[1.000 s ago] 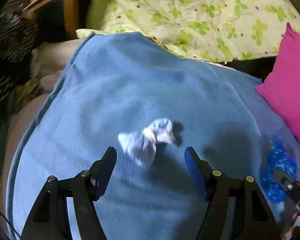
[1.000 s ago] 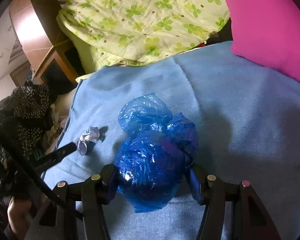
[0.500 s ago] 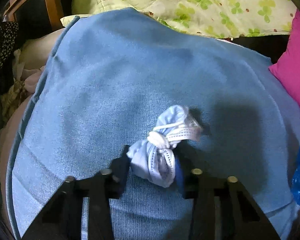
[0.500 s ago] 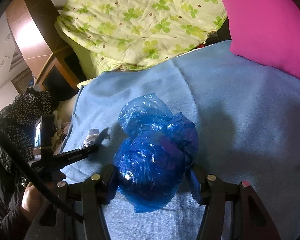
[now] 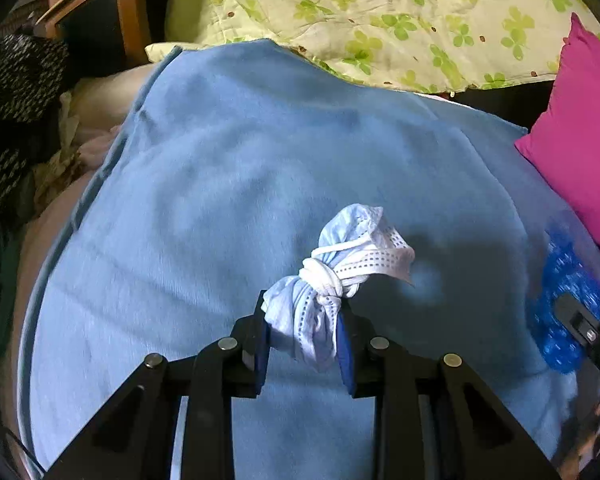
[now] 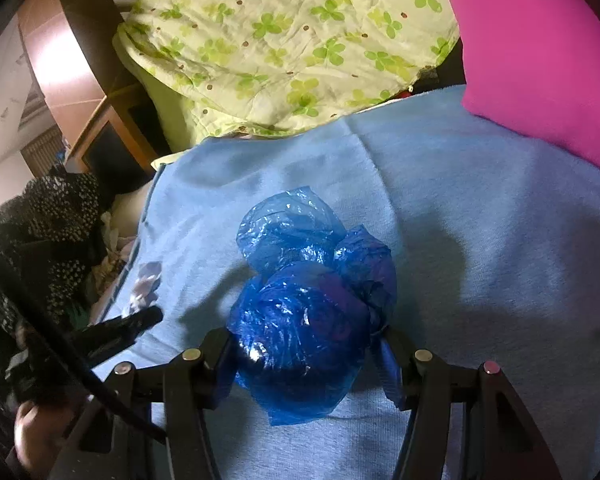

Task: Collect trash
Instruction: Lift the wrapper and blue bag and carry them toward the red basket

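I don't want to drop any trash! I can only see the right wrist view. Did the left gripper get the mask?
Observer: Yes. The left gripper has its jaws shut on the mask, pinching its near end.
Operator: Is the mask all floppy?
Observer: No, it is tied into a bundle, with a knot just past the jaws.
Operator: Is all of it inside the jaws?
Observer: No, the far end sticks out beyond them, over the blanket.
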Demonstrator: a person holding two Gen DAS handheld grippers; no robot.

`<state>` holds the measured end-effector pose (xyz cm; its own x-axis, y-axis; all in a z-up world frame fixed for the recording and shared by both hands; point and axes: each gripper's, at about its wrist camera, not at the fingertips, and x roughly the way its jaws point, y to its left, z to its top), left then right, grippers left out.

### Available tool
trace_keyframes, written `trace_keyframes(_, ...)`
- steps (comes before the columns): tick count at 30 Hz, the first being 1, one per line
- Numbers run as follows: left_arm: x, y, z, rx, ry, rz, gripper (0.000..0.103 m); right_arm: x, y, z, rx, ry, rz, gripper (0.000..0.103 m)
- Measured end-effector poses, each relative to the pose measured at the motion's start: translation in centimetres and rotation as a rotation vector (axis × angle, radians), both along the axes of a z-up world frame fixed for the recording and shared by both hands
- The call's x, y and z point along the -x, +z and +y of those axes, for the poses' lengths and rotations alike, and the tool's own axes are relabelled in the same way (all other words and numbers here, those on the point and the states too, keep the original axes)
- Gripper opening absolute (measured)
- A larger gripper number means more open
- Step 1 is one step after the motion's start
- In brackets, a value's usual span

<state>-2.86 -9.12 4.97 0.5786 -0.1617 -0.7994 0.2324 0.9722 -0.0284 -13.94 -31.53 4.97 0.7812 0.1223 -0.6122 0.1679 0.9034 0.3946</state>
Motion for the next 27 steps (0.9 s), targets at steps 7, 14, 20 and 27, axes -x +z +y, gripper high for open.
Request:
trace_keyframes(7,5.6,0.3,-0.3,0.006,0.001,0.02,0.03,2.6,1.3,1.1,0.04,0.0,0.004,0.061)
trace_keyframes(14,9.7,1.7,0.2,0.021,-0.014,0.003,0.03,6.4,2.7,2.3,0.074,-0.001,0.009,0.061)
trace_keyframes(20,12.3,2.9,-0.2,0.045,-0.03,-0.016,0.03,9.5,3.4,2.2,0.108,-0.029,0.02,0.061)
trace_keyframes(27,14.8,3.8,-1.1,0.06,-0.051,-0.03,0.03,13.2,4.3,1.5,0.113,-0.054,0.018,0.061)
